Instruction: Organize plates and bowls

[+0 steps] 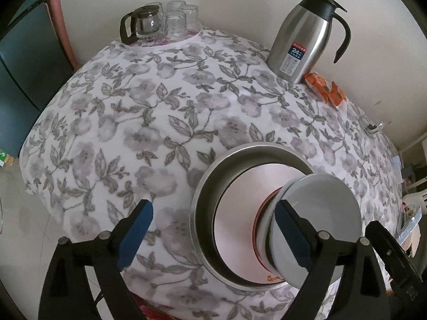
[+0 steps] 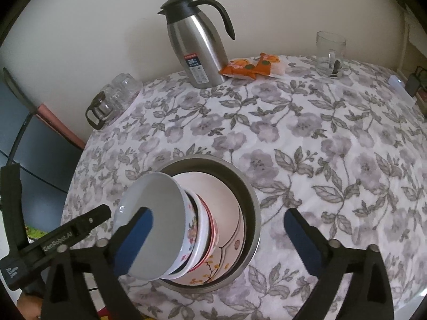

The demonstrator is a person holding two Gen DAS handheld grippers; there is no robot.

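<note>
A steel basin [image 1: 202, 205] [image 2: 250, 200] stands on the flowered table near its front edge. In it lies a pinkish plate [image 1: 240, 213] [image 2: 229, 224] with a flower print. On the plate stands a stack of bowls, topped by a white bowl [image 1: 320, 213] [image 2: 157, 208] over a floral bowl [image 2: 190, 229] and a red-rimmed one [image 2: 213, 229]. My left gripper [image 1: 213, 234] is open and empty, left of the stack. My right gripper [image 2: 218, 240] is open and empty, its left finger [image 2: 138, 237] in front of the white bowl.
A steel thermos jug [image 1: 301, 40] [image 2: 197, 45] stands at the back by the wall. A glass pot and several upturned glasses [image 1: 165, 21] [image 2: 112, 101] sit on a tray at the back left. Orange snack packets [image 1: 328, 90] [image 2: 250, 66] and a glass mug [image 2: 331, 53] lie at the back right.
</note>
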